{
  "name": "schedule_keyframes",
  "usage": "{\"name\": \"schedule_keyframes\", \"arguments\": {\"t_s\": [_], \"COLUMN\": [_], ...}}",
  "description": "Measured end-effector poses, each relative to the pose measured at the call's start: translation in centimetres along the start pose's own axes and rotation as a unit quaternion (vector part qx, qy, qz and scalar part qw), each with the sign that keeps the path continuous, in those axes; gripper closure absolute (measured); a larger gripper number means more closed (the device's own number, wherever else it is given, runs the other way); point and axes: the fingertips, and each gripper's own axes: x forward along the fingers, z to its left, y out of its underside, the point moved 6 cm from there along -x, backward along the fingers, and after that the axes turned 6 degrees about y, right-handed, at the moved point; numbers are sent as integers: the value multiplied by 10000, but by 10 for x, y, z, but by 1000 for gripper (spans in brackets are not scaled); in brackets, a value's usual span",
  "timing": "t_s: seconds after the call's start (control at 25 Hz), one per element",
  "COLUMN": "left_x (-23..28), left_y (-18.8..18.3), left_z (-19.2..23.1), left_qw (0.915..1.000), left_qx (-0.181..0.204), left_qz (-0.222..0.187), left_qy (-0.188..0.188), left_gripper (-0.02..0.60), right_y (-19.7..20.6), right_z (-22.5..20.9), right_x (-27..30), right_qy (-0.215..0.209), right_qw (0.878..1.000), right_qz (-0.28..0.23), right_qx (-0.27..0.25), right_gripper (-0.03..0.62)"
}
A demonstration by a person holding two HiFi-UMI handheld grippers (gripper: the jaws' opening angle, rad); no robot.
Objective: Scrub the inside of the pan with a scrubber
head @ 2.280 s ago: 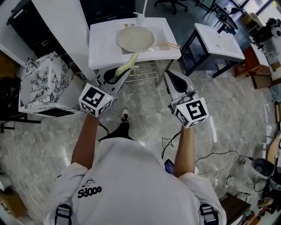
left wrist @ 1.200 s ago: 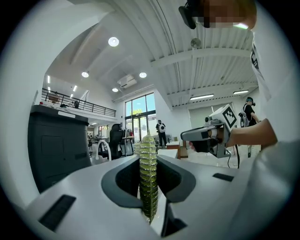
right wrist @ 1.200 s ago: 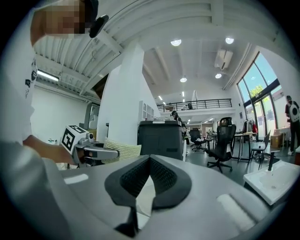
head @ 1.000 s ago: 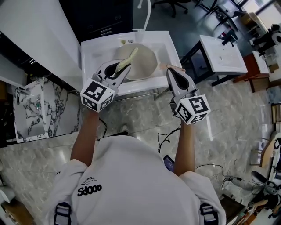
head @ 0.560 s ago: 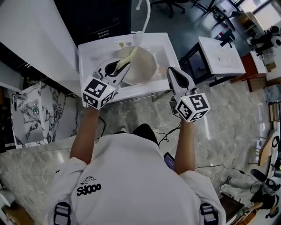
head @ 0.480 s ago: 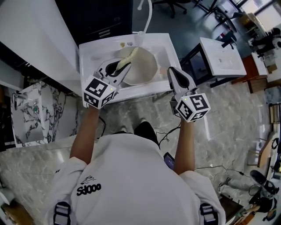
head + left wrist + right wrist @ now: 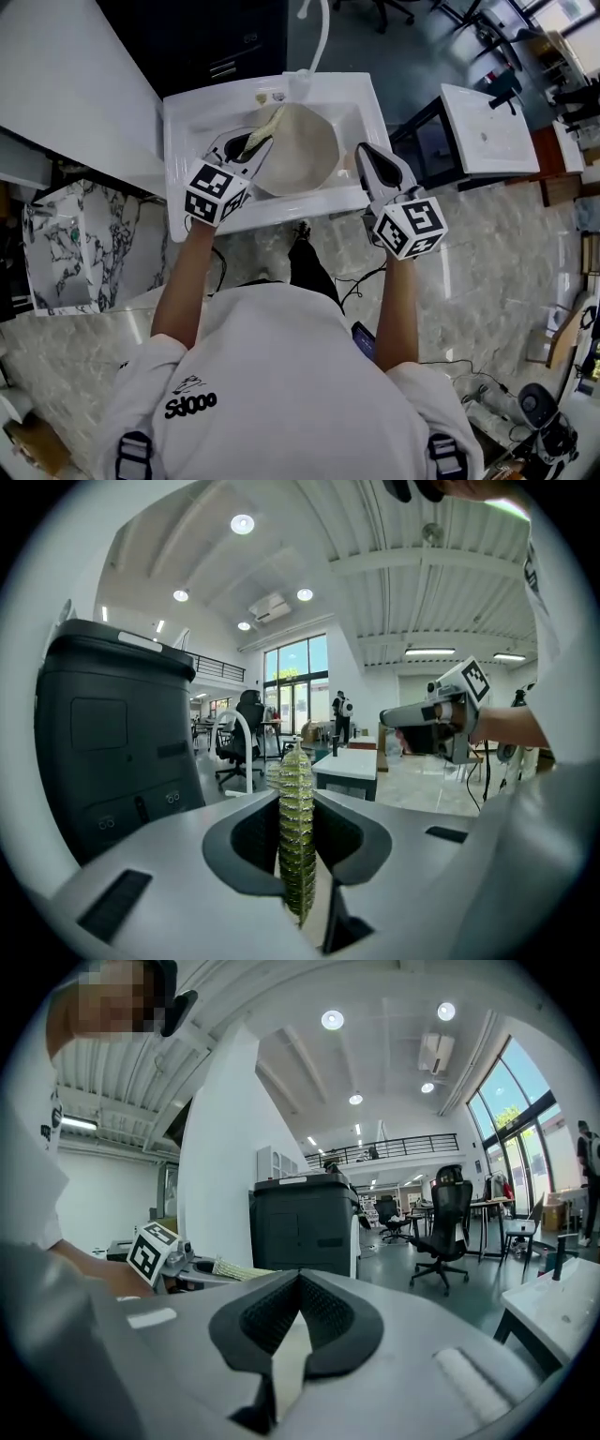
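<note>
The pan [image 7: 305, 152], round with a pale beige inside, lies in the white sink [image 7: 272, 202]. My left gripper [image 7: 249, 142] is shut on a yellow-green ribbed scrubber [image 7: 269, 120], whose tip reaches over the pan's left rim. In the left gripper view the scrubber [image 7: 297, 836] stands edge-on between the jaws. My right gripper [image 7: 362, 152] hovers at the sink's front right corner, shut and empty; its pads meet at the tips in the right gripper view [image 7: 300, 1279]. That view also shows the left gripper's marker cube [image 7: 153, 1251] and the scrubber [image 7: 239, 1270].
A white faucet [image 7: 321, 28] rises behind the sink, with a black cabinet [image 7: 216, 37] beyond it. A second white basin on a dark stand [image 7: 487, 127] is at the right. A marble-patterned box [image 7: 66, 244] stands at the left. Cables lie on the floor.
The person has walked up to the sink, which now lies closer under both grippers. The left gripper has carried the scrubber forward over the pan's left rim. The right gripper stays shut.
</note>
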Motion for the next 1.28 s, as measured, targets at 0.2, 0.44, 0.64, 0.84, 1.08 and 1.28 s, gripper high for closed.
{"name": "schedule_keyframes", "arguments": {"t_s": [0.2,0.44,0.64,0.84,1.08,1.28], "left_x": [39,90,130,163,187,200], "left_y": [24,46,62,87,123,136], "left_z": [18,37,48,58,70,67], "left_qw": [9988,9960,9924,9864,9760,9720], "left_qx": [-98,-189,-330,-328,-617,-768], "left_qz": [435,856,1162,1574,1981,2097], "left_qy": [-193,-165,-213,-338,-656,-734], "left_gripper": [517,517,517,517,517,517], "right_y": [15,37,53,67,87,94], "right_z": [-24,-52,-68,-82,-99,-114], "right_x": [24,47,66,84,103,108], "right_qy": [-115,-215,-356,-532,-793,-909], "right_qw": [9995,9978,9958,9930,9879,9844], "right_qz": [282,620,830,1015,1257,1404], "right_qx": [-20,81,168,278,446,541], "right_gripper": [585,585,585,585,585,585]}}
